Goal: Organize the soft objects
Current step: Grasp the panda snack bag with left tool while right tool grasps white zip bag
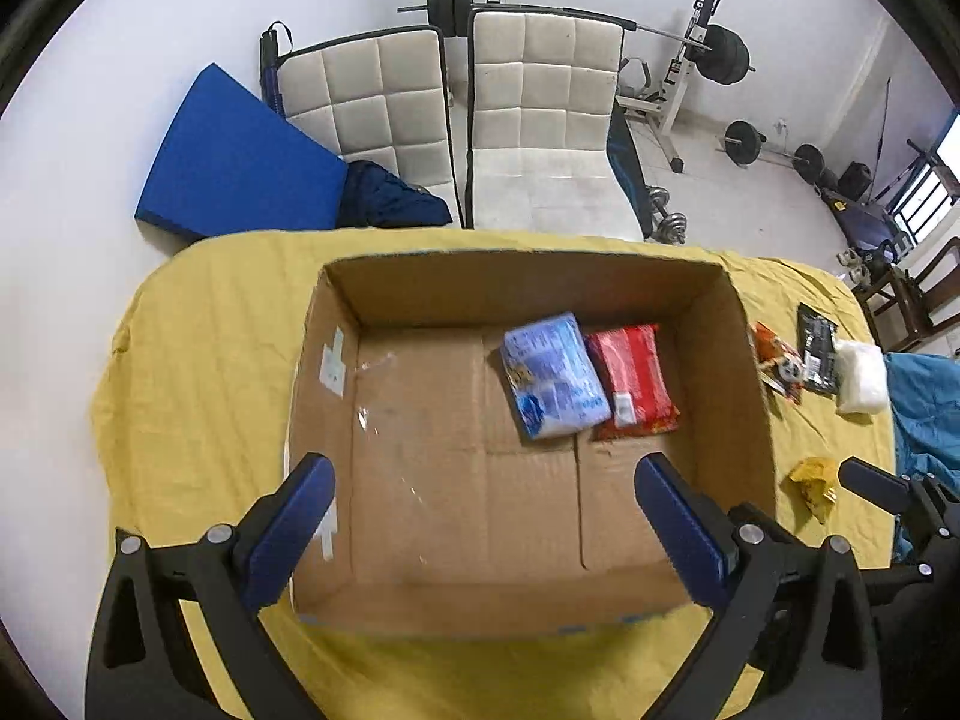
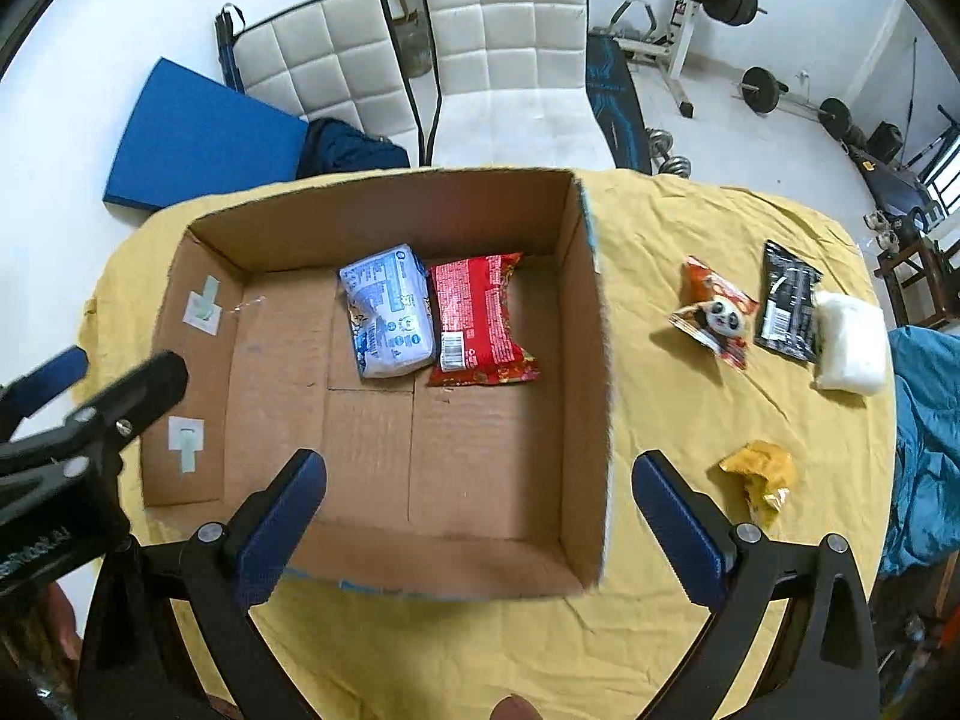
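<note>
An open cardboard box (image 1: 738, 372) (image 2: 585, 324) stands on the yellow cloth. Inside lie a blue-white packet (image 1: 555, 384) (image 2: 390, 318) and a red packet (image 1: 633, 381) (image 2: 474, 321), side by side at the far right. My left gripper (image 1: 483, 495) is open and empty above the box's near part. My right gripper (image 2: 480, 495) is open and empty over the box's near right corner. On the cloth to the right lie a panda snack packet (image 2: 717, 312), a black packet (image 2: 786, 300), a white soft pack (image 2: 849, 342) and a crumpled yellow wrapper (image 2: 759, 474) (image 1: 813, 483).
A blue-green cloth (image 2: 927, 438) lies at the table's right edge. Two white chairs (image 2: 504, 54) stand behind the table, with a blue mat (image 2: 198, 132) on the floor at left. Weight equipment (image 2: 708, 6) fills the far right of the room.
</note>
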### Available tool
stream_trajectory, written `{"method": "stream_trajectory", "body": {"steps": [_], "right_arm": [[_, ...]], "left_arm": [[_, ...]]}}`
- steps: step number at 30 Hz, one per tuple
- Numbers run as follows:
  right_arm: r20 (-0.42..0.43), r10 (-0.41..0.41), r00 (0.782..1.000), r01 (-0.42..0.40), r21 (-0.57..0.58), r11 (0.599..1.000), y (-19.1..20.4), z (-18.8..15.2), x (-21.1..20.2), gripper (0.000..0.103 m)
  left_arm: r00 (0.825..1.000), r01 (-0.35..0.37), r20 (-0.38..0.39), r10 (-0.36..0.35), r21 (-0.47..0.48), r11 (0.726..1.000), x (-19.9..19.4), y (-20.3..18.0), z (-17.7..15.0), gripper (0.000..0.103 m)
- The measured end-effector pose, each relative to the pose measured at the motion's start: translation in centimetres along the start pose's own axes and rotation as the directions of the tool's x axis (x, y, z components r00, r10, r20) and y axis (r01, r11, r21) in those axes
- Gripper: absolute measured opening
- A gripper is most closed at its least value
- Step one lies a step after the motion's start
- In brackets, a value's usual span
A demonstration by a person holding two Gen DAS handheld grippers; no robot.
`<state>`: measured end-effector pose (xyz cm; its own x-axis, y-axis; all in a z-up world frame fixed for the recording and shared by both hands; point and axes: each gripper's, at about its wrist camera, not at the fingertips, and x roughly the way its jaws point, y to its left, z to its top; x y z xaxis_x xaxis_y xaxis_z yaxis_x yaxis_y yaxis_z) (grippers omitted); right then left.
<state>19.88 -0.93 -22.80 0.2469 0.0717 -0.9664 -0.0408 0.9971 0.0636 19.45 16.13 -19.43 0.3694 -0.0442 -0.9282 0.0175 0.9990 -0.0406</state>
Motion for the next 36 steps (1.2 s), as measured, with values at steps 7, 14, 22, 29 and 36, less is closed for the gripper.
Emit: {"method": "stream_trajectory", "body": {"steps": [7,14,22,29,36], "right_arm": [[0.034,0.04,0.999,-0.04,-0.005,0.999,-0.7,-2.6,-3.5,0.103],[0.036,0.115,0.993,-0.116,0.025,0.993,-4.3,-4.0,-5.7,0.103],[0.047,0.095,0.994,-0.102,0.174,0.98,-17.0,-4.4,-8.0,0.103],[0.003,-0.034,0.999,0.032,0.32,0.947,-32.3,-2.7,-5.8,0.103],[-0.078,-0.029,0.996,0.057,0.385,0.921,-42.8,0.9,0.4,0.103]], "left_arm": [[1.0,0.031,-0.002,-0.031,-0.023,0.999,-2.5,-1.6,-2.0,0.103],[0.997,0.079,0.007,-0.079,0.006,0.997,-4.8,-6.5,-2.0,0.103],[0.981,0.19,-0.048,-0.187,0.076,0.979,-3.5,-16.5,0.9,0.103],[0.967,0.222,-0.165,-0.195,0.163,0.961,4.0,-26.1,4.6,0.103],[0.944,0.199,-0.308,-0.122,0.23,0.953,14.7,-32.0,7.7,0.103]]}}
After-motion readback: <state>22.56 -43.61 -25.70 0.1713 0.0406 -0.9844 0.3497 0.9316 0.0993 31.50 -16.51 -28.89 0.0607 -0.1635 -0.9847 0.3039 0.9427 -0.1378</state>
